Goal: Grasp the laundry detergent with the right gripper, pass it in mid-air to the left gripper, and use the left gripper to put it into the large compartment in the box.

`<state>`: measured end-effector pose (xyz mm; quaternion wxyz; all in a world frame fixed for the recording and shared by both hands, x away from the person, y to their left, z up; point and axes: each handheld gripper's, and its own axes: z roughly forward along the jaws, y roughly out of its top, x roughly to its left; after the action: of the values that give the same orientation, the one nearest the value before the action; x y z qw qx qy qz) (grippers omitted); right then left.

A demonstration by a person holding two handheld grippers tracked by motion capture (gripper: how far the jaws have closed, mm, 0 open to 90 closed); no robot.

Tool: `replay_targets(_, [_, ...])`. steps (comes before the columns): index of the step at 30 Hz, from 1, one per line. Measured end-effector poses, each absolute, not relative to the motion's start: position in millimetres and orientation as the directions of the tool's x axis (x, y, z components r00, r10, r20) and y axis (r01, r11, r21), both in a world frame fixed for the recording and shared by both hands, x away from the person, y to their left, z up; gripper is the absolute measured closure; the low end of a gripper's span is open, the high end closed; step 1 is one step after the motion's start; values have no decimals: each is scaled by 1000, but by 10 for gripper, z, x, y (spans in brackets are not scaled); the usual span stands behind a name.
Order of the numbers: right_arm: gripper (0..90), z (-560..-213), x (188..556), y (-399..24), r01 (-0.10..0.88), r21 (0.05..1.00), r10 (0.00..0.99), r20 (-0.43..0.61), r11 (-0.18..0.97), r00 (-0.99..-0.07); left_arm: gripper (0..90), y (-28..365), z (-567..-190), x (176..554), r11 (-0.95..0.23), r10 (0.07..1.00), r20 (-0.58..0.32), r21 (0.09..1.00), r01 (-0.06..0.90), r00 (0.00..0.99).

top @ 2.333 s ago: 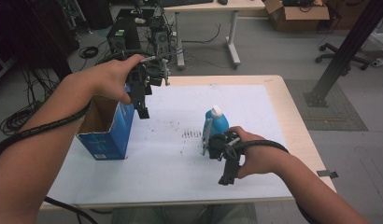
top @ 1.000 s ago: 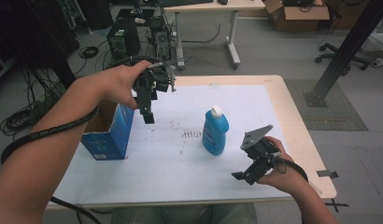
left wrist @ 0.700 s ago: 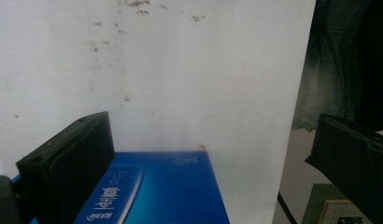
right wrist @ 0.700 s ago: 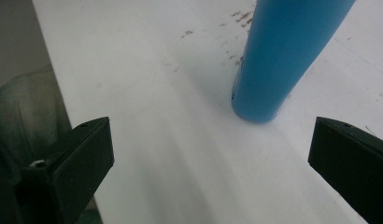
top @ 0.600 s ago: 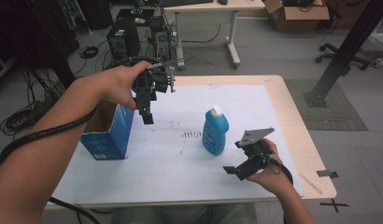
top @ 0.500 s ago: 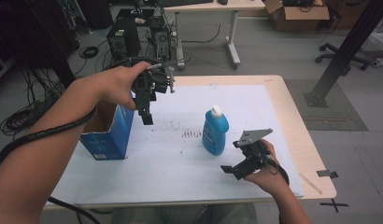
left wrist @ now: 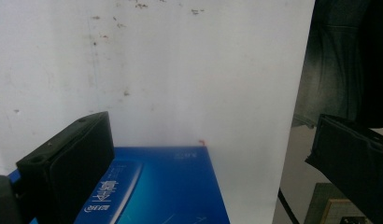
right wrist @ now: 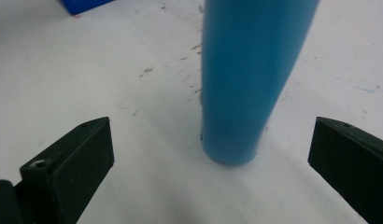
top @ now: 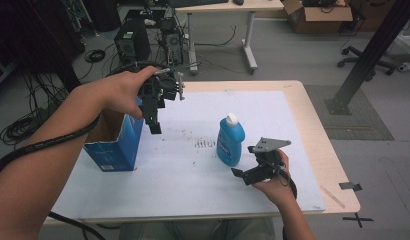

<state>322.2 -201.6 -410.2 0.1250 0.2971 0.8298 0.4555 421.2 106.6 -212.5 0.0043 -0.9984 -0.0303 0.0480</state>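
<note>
The right gripper (top: 241,175) sits low on the table (top: 303,150), jaws spread wide, empty, just beside the upright blue bottle (top: 230,140), which stands ahead of its jaws without touching them. The left gripper (top: 154,122), also wide open and empty, hangs above the open blue box (top: 115,145) at the table's left side.

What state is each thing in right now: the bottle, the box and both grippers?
Blue bottle: upright on the white sheet, white cap on, not gripped.
Blue carton: standing on the sheet, top open.
Left gripper: held above the carton's edge, jaws open, holding nothing.
Right gripper: low beside the bottle, jaws open wide and lined up with its base, not touching it.
White sheet: flat on the table, dark smudges near the bottle.
</note>
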Motion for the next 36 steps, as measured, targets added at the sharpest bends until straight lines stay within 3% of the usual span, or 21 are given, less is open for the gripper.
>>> replay_targets(36, [2,-4215,3482,-1741,357,889,711,52,286,-701,1,1127,-2135,4197,-997,77,-93,-7,77,993])
